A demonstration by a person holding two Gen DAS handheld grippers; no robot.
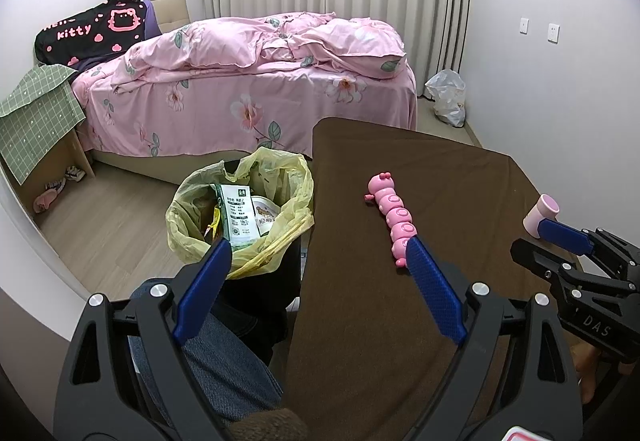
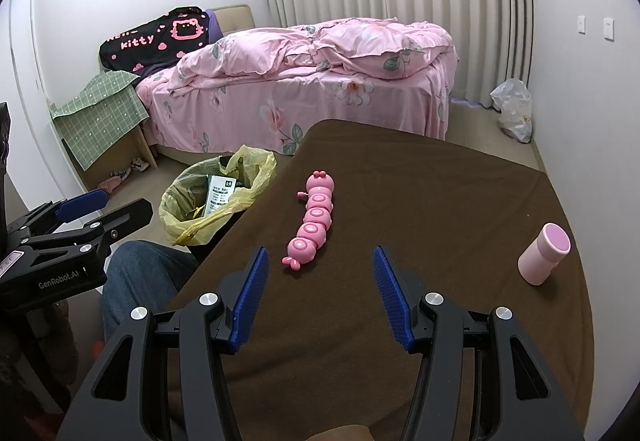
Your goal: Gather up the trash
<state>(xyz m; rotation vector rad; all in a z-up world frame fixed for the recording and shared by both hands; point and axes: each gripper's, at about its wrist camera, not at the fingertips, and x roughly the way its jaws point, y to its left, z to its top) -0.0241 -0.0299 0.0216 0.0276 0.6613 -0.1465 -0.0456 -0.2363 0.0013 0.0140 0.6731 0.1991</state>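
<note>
A bin lined with a yellow bag [image 1: 240, 209] [image 2: 216, 197] stands on the floor left of the brown-covered table [image 1: 420, 321] [image 2: 400, 321]. A white carton [image 1: 237, 215] [image 2: 219, 197] and other wrappers lie inside it. My left gripper [image 1: 320, 253] is open, one finger over the bin's rim, the other by the tail of a pink caterpillar toy [image 1: 394, 217] [image 2: 312, 219]. My right gripper [image 2: 320, 261] is open above the table with nothing between its fingers, just short of the toy. A pink cup [image 2: 544, 253] [image 1: 540, 215] lies on its side at the right.
A bed with pink floral bedding [image 1: 256, 81] [image 2: 320, 81] fills the back. A bedside stand under a green cloth [image 1: 36, 117] [image 2: 100, 117] is at left. A clear plastic bag [image 1: 448, 97] [image 2: 514, 109] sits by the curtain. A person's leg in jeans [image 1: 224, 361] [image 2: 136, 281] is beside the table.
</note>
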